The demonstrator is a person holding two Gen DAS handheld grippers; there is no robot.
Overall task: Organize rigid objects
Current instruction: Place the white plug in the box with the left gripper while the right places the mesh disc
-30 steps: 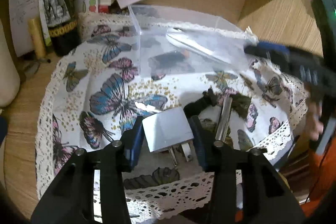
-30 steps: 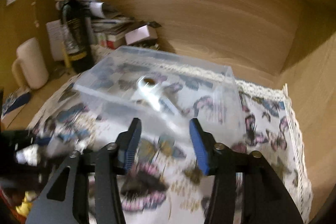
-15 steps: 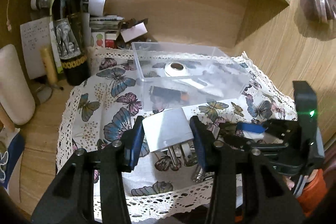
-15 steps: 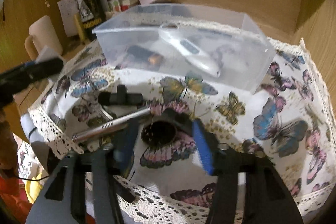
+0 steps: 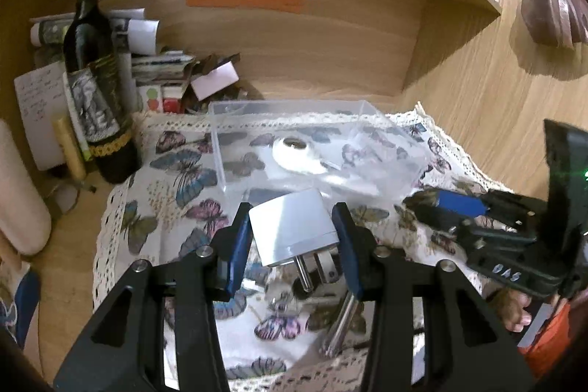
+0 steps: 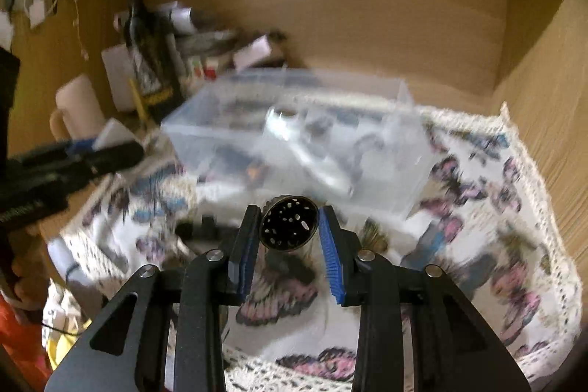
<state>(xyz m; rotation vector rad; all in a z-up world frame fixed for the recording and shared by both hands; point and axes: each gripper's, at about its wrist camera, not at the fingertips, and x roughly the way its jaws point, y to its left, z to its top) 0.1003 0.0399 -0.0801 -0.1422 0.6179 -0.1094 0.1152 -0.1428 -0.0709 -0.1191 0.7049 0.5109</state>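
My left gripper jaws clamp the white plug adapter, right gripper jaws, just closing, pinch the perforated metal cylinder; lift both clear w/o tilting, then lower into clear bin.

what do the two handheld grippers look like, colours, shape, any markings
Both are black, angular frames with triangular cutouts and silver screw heads. The left gripper and right gripper each have two fingers lined with blue pads. In the left wrist view the right gripper's body carries handwritten white characters and a small green light.
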